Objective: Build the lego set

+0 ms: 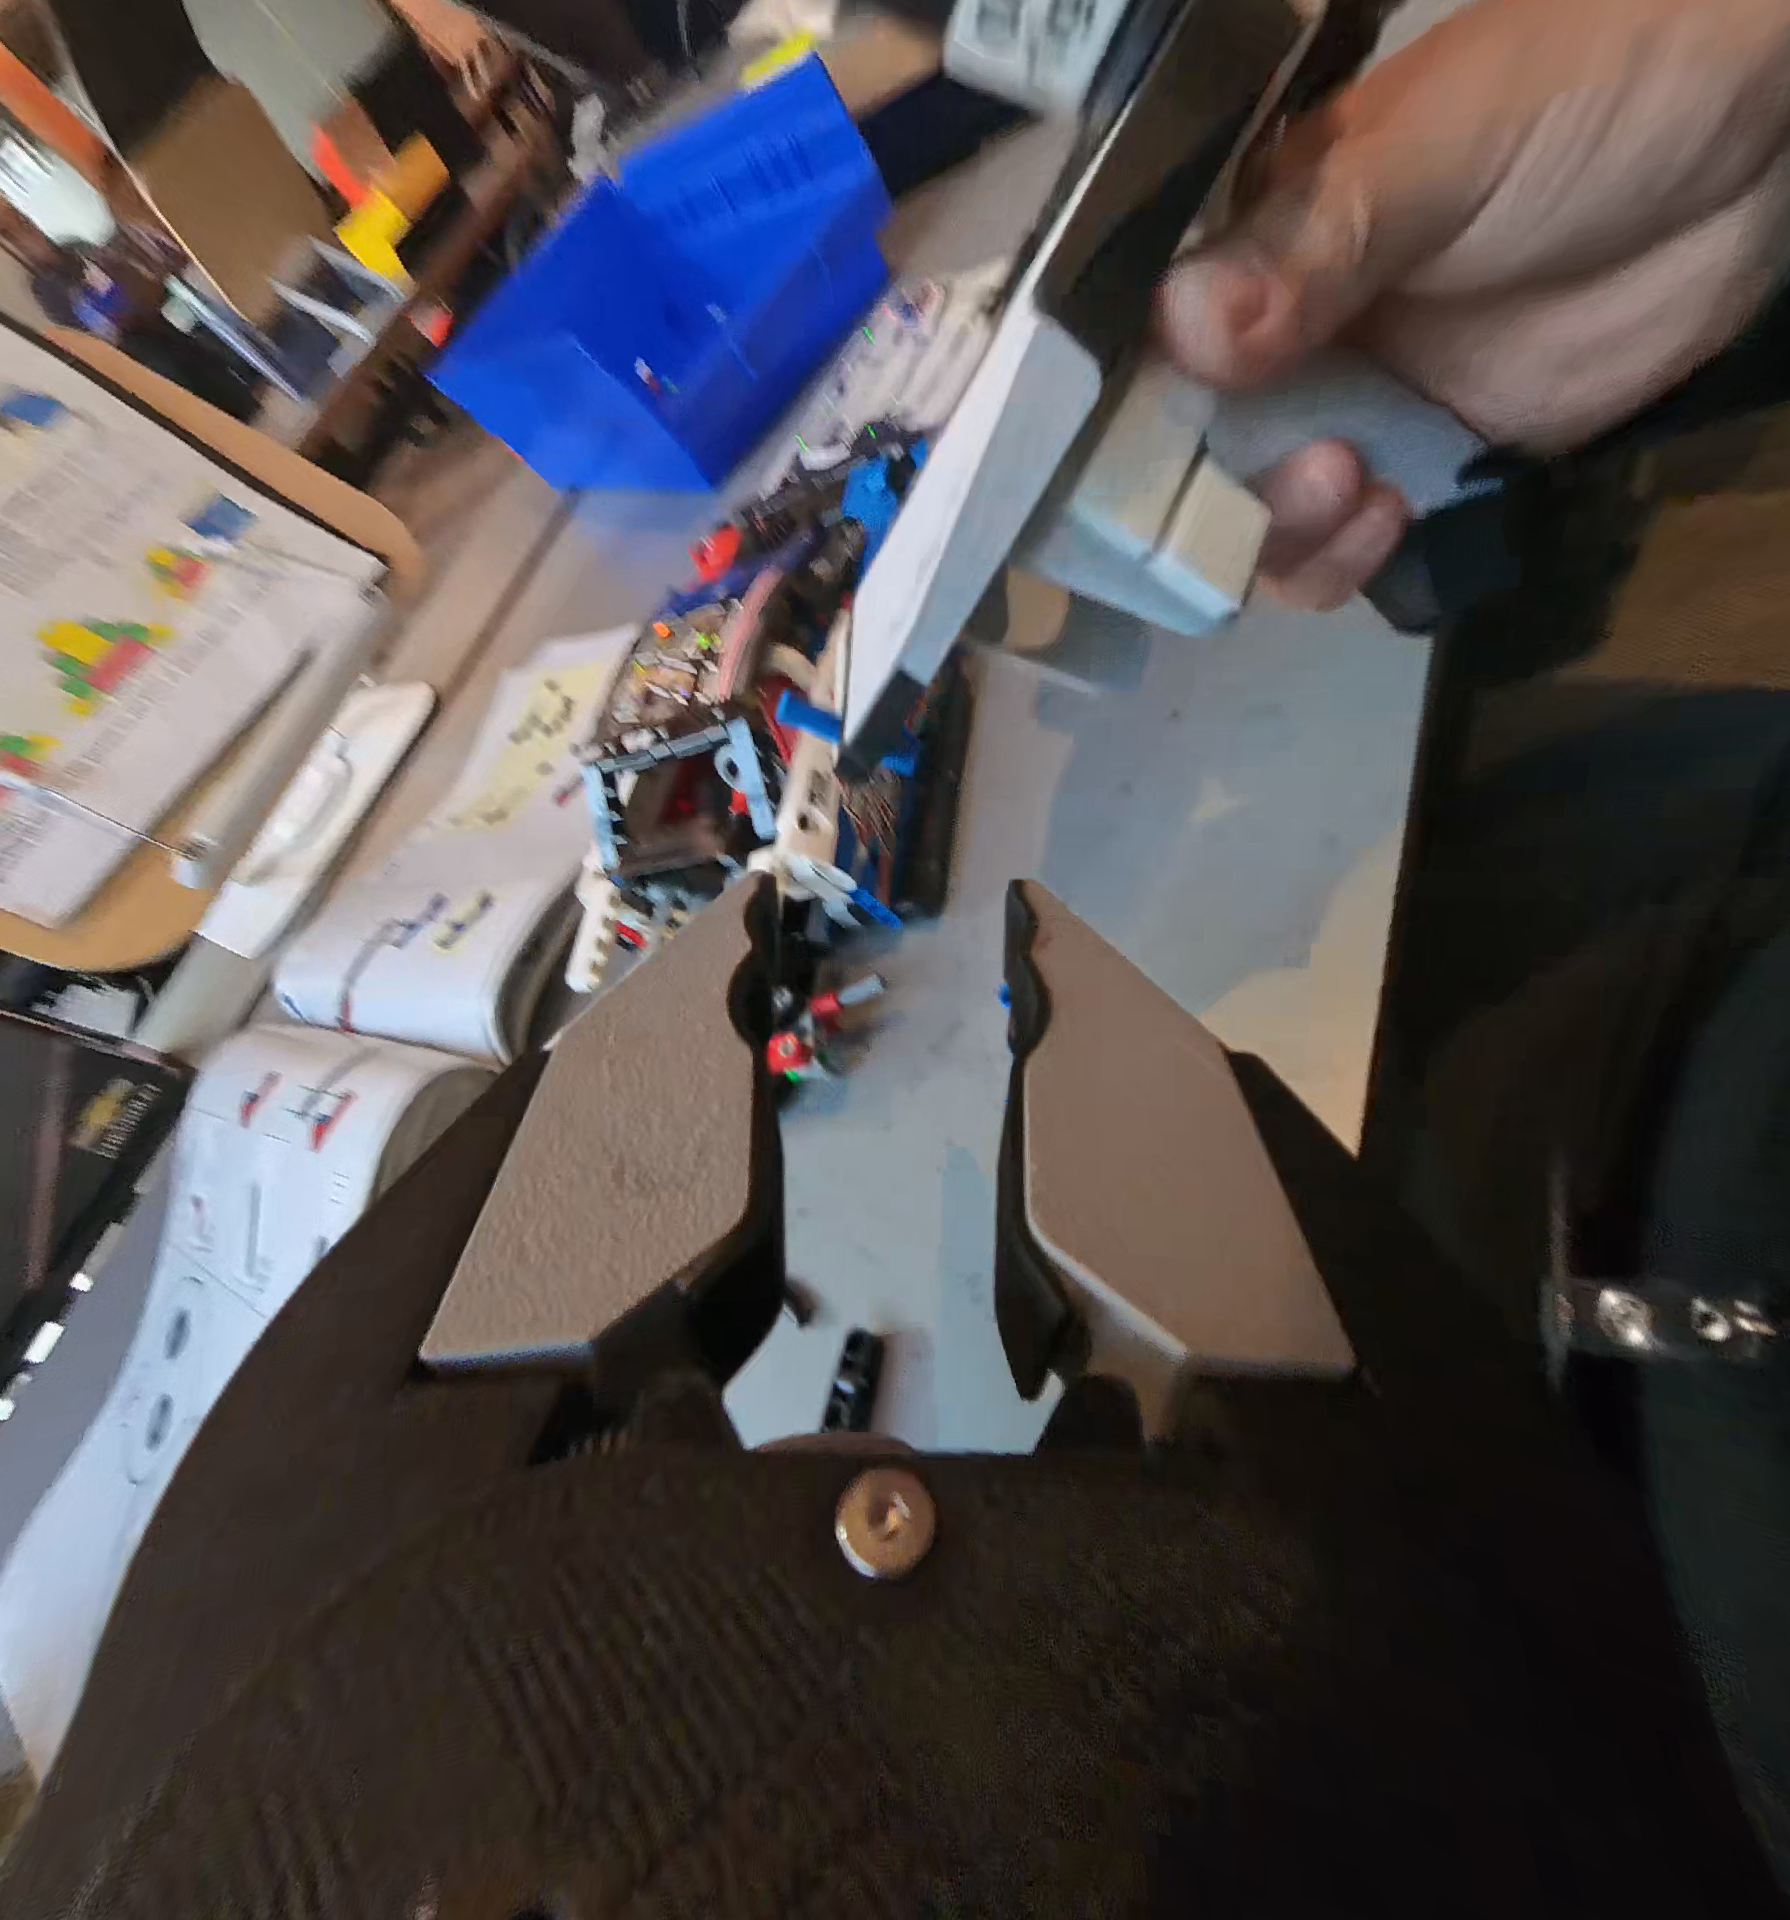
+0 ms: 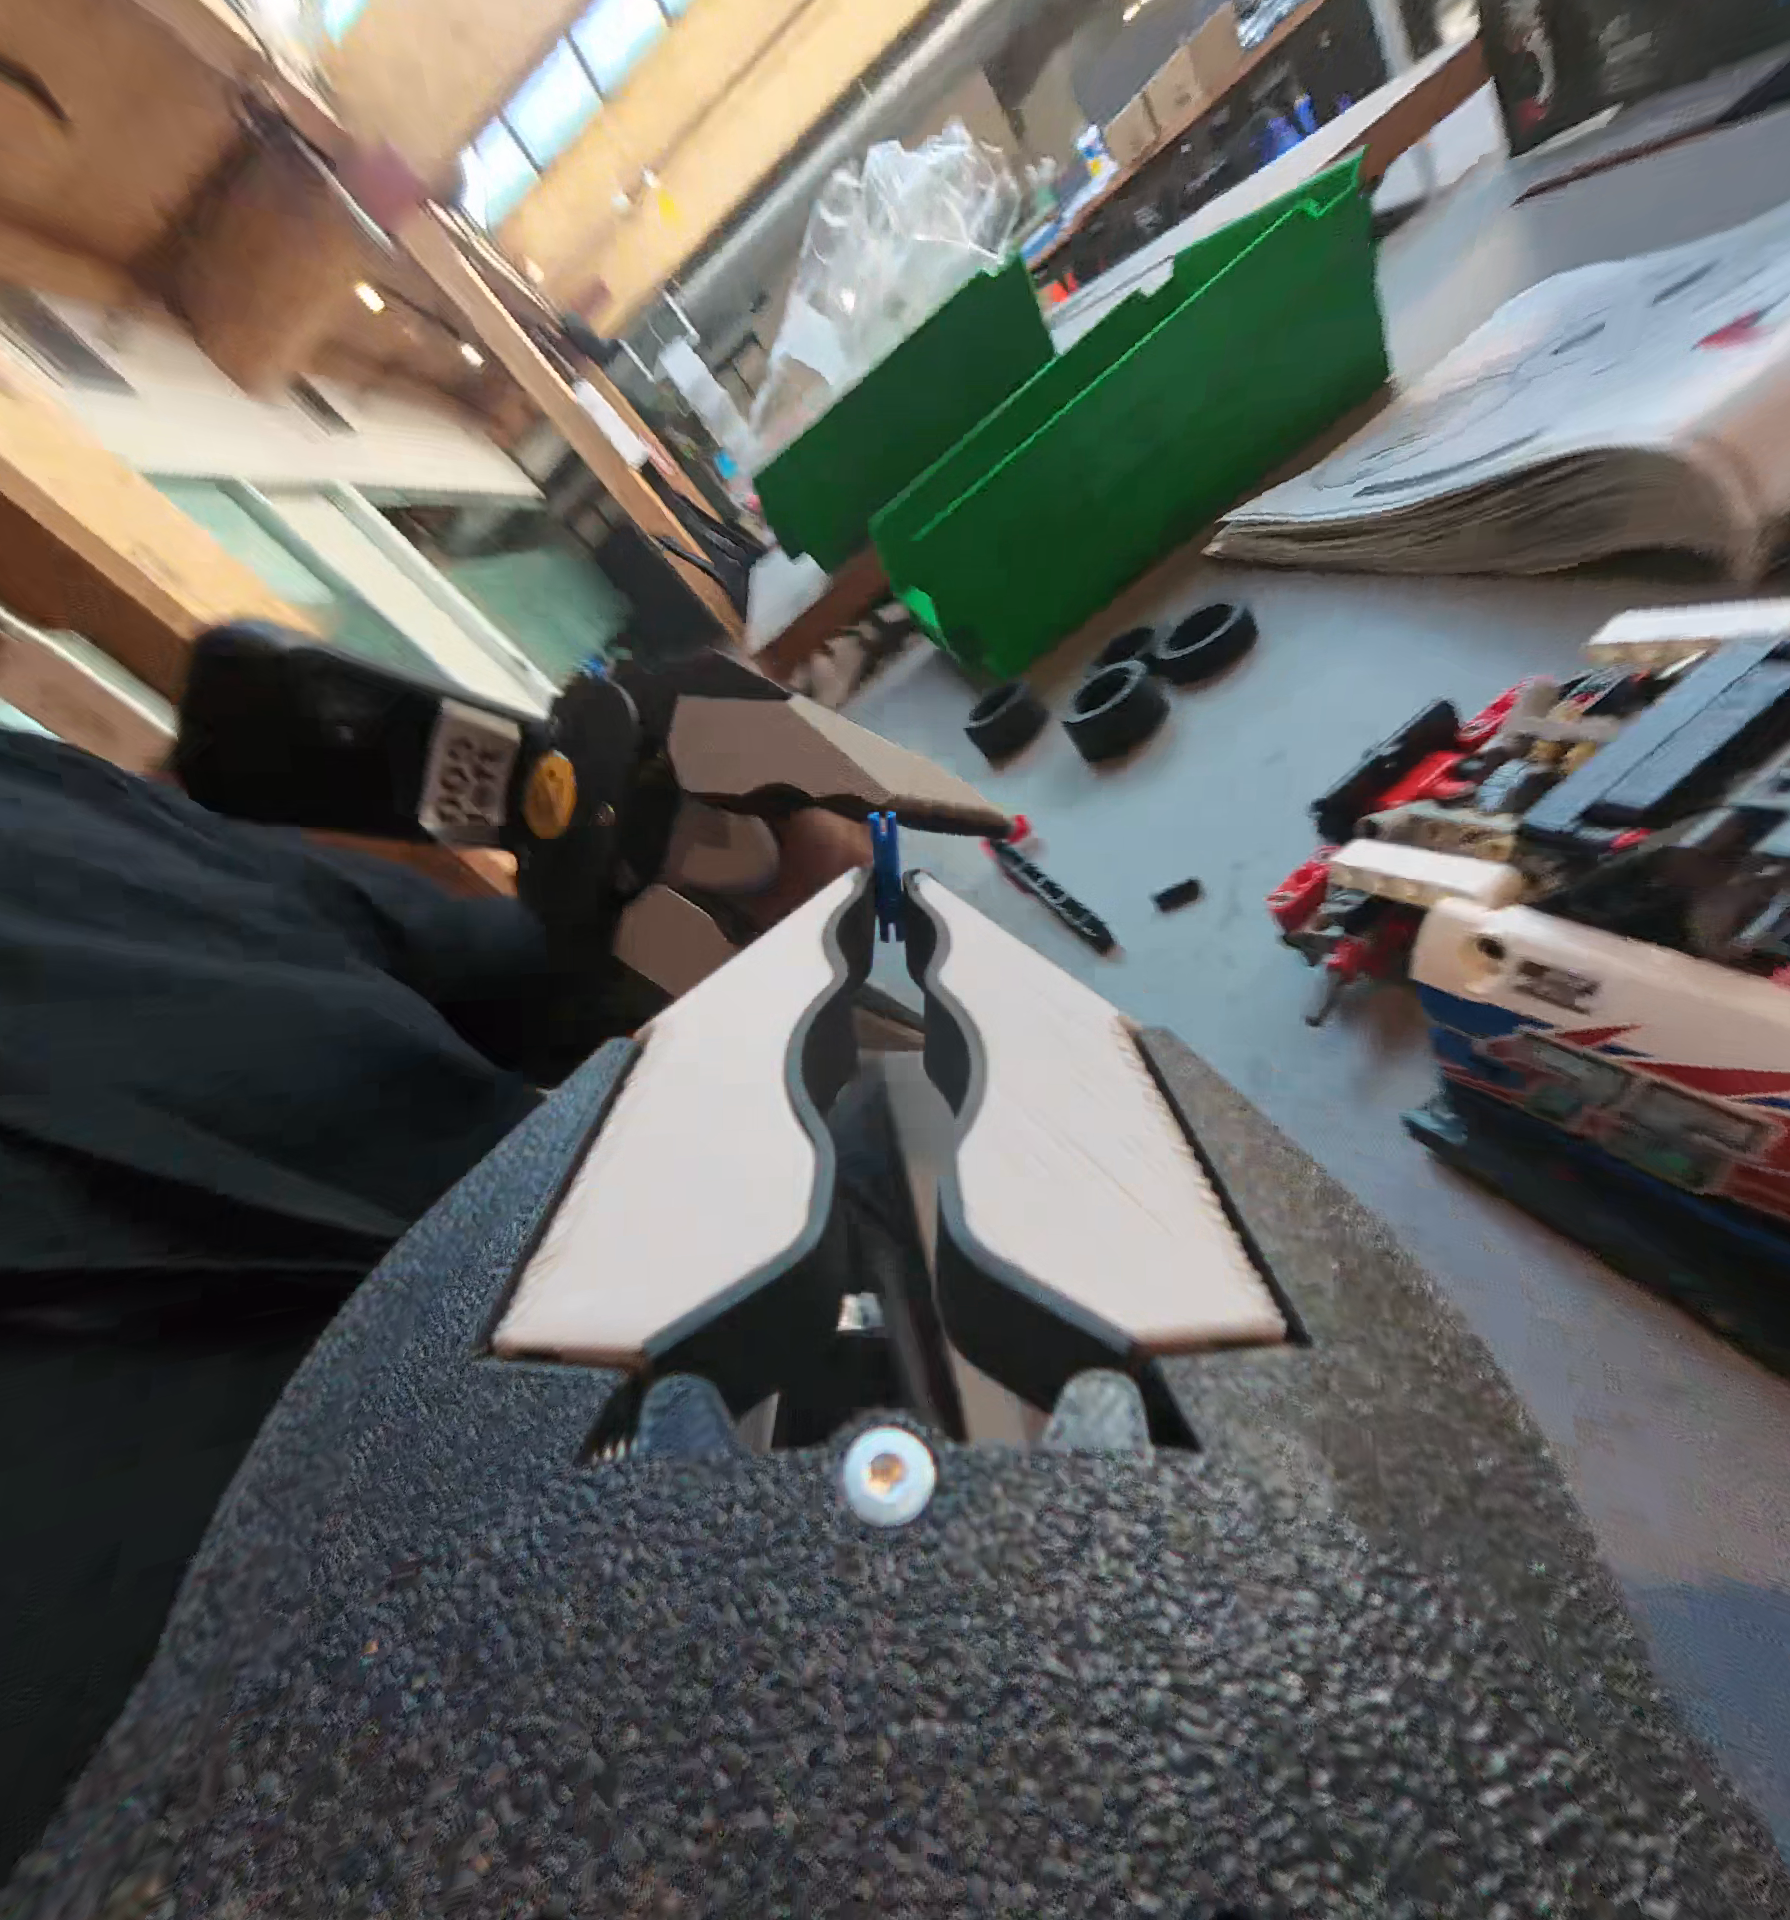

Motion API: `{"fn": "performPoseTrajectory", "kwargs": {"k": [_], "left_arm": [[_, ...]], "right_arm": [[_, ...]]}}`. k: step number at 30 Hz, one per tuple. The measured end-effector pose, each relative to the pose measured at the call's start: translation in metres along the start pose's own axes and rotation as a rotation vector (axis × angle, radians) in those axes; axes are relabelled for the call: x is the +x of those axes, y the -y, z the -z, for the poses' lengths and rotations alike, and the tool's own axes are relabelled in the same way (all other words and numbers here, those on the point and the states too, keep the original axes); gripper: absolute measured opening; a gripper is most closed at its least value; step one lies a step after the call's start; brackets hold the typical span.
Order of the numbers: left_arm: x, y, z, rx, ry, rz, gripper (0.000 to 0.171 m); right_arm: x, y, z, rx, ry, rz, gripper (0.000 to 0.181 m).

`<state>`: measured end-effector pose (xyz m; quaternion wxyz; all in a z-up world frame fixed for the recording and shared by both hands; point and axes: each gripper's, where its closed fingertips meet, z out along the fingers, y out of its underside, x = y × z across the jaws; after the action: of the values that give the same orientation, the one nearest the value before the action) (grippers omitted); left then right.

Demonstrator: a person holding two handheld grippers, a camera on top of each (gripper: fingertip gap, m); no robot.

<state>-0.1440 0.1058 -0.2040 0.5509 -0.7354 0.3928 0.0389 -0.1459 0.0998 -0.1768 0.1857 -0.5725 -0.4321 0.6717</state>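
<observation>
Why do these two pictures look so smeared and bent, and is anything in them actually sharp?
Left wrist view: motion blur smears the blue bin, the hand and the lego car; the left tool up close stays fairly crisp. Right wrist view: the background and green bins streak, while the right tool and its blue pin are sharper. The wide lens bends edges in both.

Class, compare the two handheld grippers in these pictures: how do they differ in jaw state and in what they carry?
The left gripper has its jaws wide apart with nothing between them; the right gripper has its jaws nearly shut, pinching a small blue plastic lego pin at the tips. Both have tan finger pads on dark bodies and hang over the grey table.
</observation>
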Motion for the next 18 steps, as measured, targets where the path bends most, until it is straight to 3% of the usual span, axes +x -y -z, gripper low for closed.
{"fn": "performPoseTrajectory", "kwargs": {"k": [3, 7, 13, 18], "left_arm": [[-0.008, 0.013, 0.002, 0.058, 0.03, -0.061, 0.04], [-0.007, 0.014, 0.003, 0.082, 0.017, -0.165, 0.029], [0.002, 0.011, 0.004, 0.085, -0.03, -0.235, 0.023], [0.012, 0.008, 0.006, 0.118, -0.119, -0.323, 0.022]], "right_arm": [[-0.006, 0.001, -0.007, 0.022, 0.113, -0.209, 0.005], [-0.006, -0.009, -0.014, -0.012, 0.128, -0.275, 0.005], [-0.006, -0.017, -0.016, -0.029, 0.137, -0.298, 0.005], [-0.004, -0.019, -0.015, -0.117, 0.076, -0.175, 0.005]]}}
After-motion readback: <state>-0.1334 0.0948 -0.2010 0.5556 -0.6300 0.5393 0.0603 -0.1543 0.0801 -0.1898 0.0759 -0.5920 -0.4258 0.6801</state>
